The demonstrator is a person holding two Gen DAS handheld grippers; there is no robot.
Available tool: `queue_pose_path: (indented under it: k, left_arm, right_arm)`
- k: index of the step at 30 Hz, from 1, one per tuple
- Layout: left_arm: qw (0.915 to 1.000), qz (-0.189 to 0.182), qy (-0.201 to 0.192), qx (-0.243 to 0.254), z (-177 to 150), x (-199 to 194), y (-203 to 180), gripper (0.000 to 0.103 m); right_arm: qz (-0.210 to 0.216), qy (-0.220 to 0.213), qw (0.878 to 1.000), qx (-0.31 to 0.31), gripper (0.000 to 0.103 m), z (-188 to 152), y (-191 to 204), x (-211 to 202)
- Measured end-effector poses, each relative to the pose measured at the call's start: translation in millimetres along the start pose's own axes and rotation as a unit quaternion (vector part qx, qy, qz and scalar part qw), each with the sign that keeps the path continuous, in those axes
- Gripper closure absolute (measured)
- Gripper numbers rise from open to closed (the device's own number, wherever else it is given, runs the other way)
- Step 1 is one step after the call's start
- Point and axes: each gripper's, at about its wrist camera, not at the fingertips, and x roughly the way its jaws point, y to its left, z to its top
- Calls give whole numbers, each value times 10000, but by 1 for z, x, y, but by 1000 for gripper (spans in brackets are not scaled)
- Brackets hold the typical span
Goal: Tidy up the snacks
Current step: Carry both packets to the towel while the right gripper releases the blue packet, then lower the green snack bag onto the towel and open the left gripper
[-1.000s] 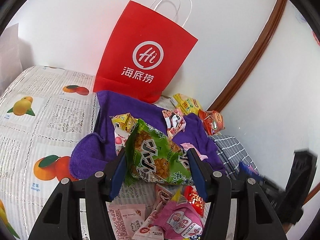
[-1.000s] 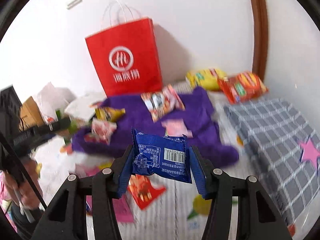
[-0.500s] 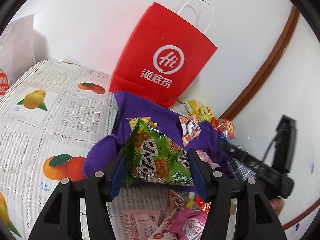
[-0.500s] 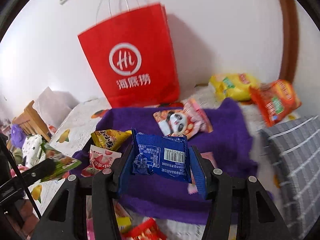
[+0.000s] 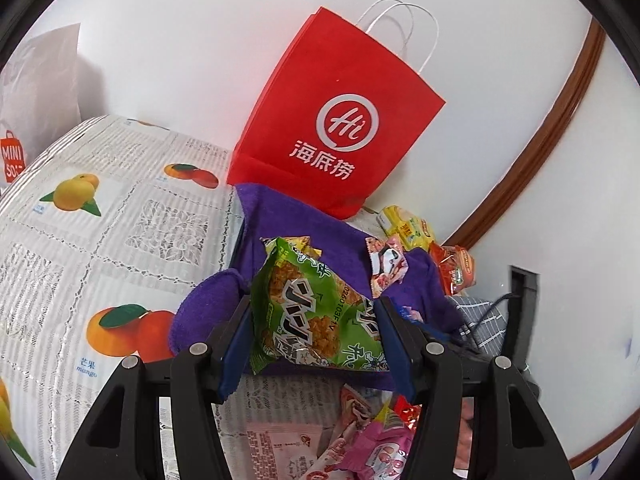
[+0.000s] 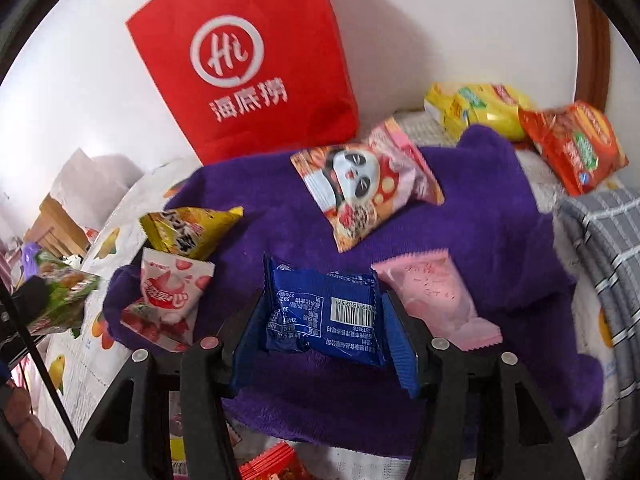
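My left gripper (image 5: 314,320) is shut on a green snack bag (image 5: 316,312), held above the near edge of a purple towel (image 5: 280,216). My right gripper (image 6: 322,304) holds a blue packet (image 6: 320,316), barcode side up, low over the towel (image 6: 480,208). Its jaws are opening, and the packet still sits between the pads, touching both. On the towel lie a panda packet (image 6: 360,184), a pink packet (image 6: 432,296), a yellow packet (image 6: 188,228) and a strawberry packet (image 6: 168,296). The green bag (image 6: 60,296) shows at the left edge of the right wrist view.
A red paper bag (image 5: 340,120) stands against the white wall behind the towel. A yellow bag (image 6: 476,108) and an orange-red bag (image 6: 572,148) lie at the back right. A grey checked cloth (image 6: 600,232) is on the right. More packets (image 5: 368,448) lie below my left gripper on the fruit-print tablecloth (image 5: 100,240).
My right gripper has come down and forward with the blue packet, from the front of the table to low over the purple towel. My left gripper has kept its place and grip.
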Motion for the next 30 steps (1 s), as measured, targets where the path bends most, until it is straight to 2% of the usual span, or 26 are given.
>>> queue_pose_path:
  k: [4,8,16,21,24,30]
  left_arm:
    - [9999,-103,-54,34,-1,-3,-2,46]
    - [9998,-199,-41,47,-2,-2,-4,46]
    - [9994,-248,-67,216,-4,-1,-11,46]
    - [9991,-1,117,403,-6,15,-21,46]
    - [9988,-62,257,410,-1,24,-30,46]
    - [9974,158,338,615,11,50,-51,46]
  right_arm:
    - [63,28,10000,-12,42,0,1,-1]
    - [176,-216,9996,-16,24,1,0,-14]
    - [217,-534,9983,111,24,7,-11,-31]
    - [125,-721,9970,265,24,10,-22,-42]
    - [147,-759,9956,528,24,13,-34,-45]
    - [372,-791,9905,1058,24,15,-57,-50]
